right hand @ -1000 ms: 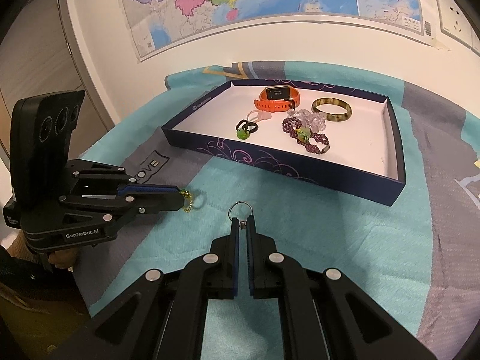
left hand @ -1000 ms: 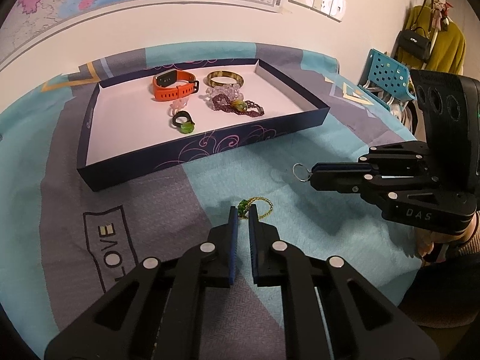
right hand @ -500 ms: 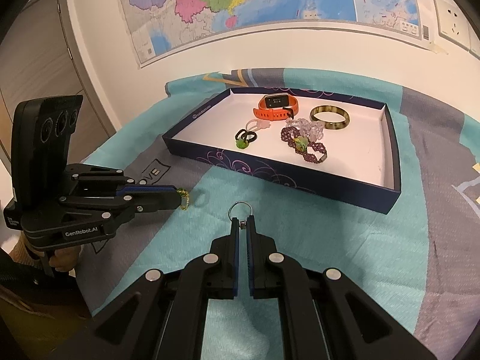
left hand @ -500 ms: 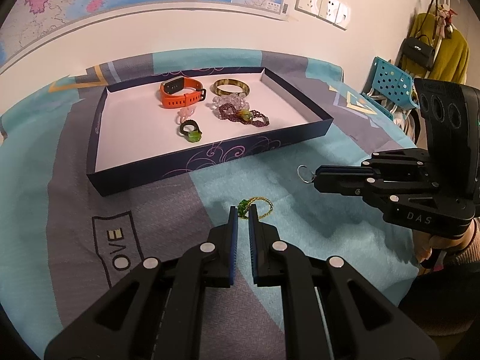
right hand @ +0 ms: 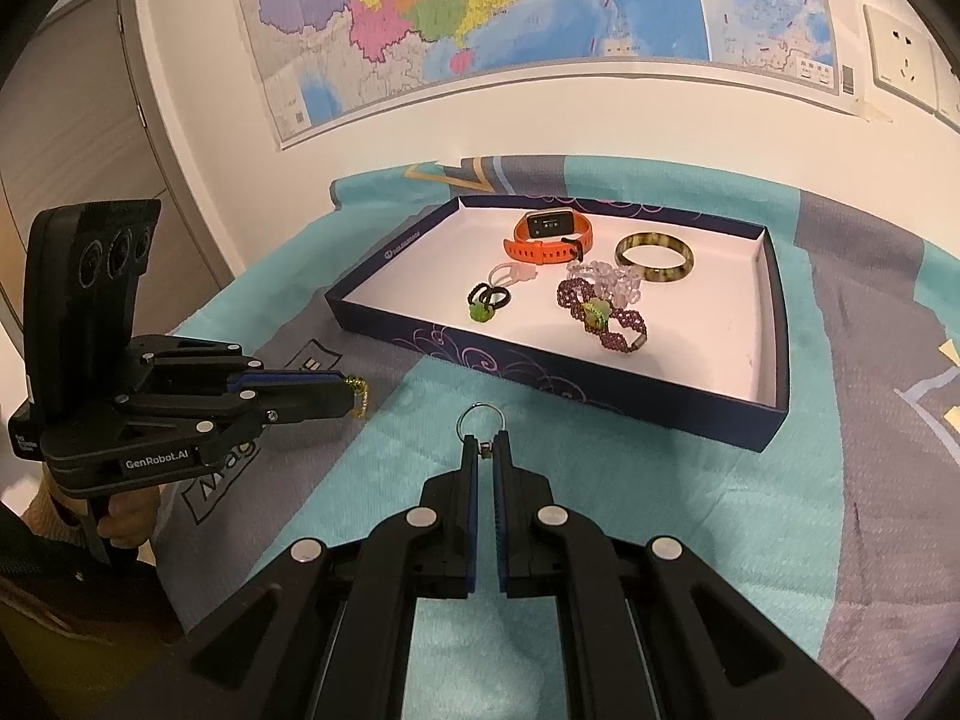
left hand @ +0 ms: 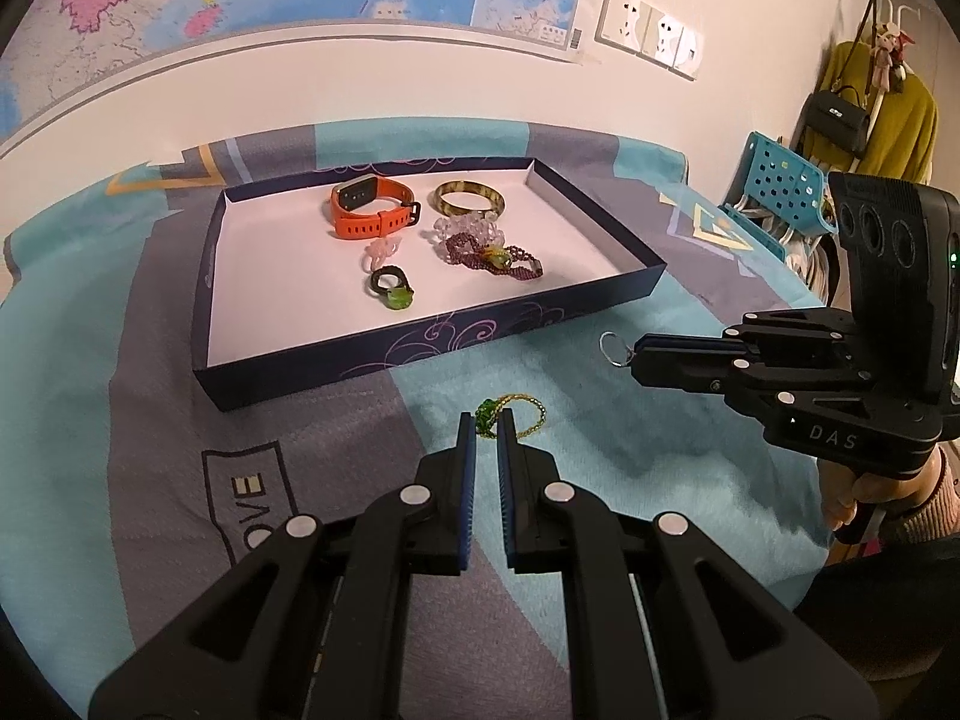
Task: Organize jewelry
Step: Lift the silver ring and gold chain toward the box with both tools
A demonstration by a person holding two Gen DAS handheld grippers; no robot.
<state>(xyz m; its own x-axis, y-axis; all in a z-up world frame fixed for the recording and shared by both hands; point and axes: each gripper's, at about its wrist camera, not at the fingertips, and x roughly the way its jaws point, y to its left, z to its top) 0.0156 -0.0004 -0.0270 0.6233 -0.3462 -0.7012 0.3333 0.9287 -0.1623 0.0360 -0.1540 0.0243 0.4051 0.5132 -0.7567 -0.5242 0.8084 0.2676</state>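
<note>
We are pinching, both jaws closed, a gold ring [left hand: 521, 415] left and a silver ring [right hand: 480, 420] right, risking slips before the tray [left hand: 420, 342].

The blanket-covered surface [right hand: 690, 480] between the two hand-held grippers and the navy tray [left hand: 420, 354] lies bare, so the near wall of the tray is the only thing in the way there. Inside the tray, the orange watch [left hand: 372, 207], amber bangle [left hand: 469, 199], beaded bracelets [left hand: 489, 249] and green-stone ring [left hand: 391, 288] crowd the far middle. The white floor along its left side, right end and near wall is open.
</note>
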